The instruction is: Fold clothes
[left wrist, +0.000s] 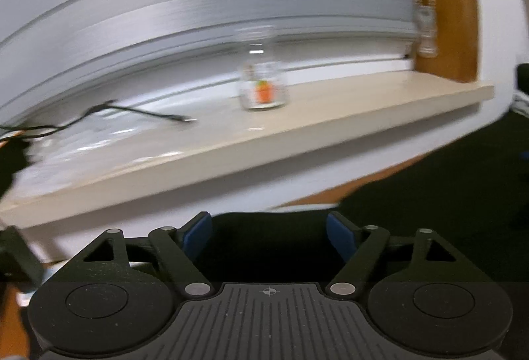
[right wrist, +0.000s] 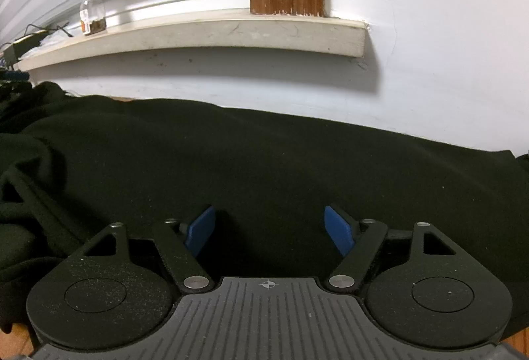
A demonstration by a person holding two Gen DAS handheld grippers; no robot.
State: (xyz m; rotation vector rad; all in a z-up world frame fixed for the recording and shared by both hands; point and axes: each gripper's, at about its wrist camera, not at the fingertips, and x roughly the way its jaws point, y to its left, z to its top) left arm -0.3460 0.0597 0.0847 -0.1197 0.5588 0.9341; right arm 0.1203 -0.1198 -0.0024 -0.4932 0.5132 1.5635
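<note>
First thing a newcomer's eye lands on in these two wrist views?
The black garment spread wide below the white wall, filling the right wrist view, with the right gripper open just above it. Next, the small glass jar with something orange inside, standing on the pale windowsill beyond the open left gripper.

No readable text, brand or number anywhere. The glass jar (left wrist: 263,80) on the window sill (left wrist: 330,118) carries an orange picture label, too blurred for lettering.

We look along each gripper's fingers, low over the dark garment (right wrist: 264,161), toward the window sill (right wrist: 198,32); both views share its glass jar (left wrist: 263,85).
</note>
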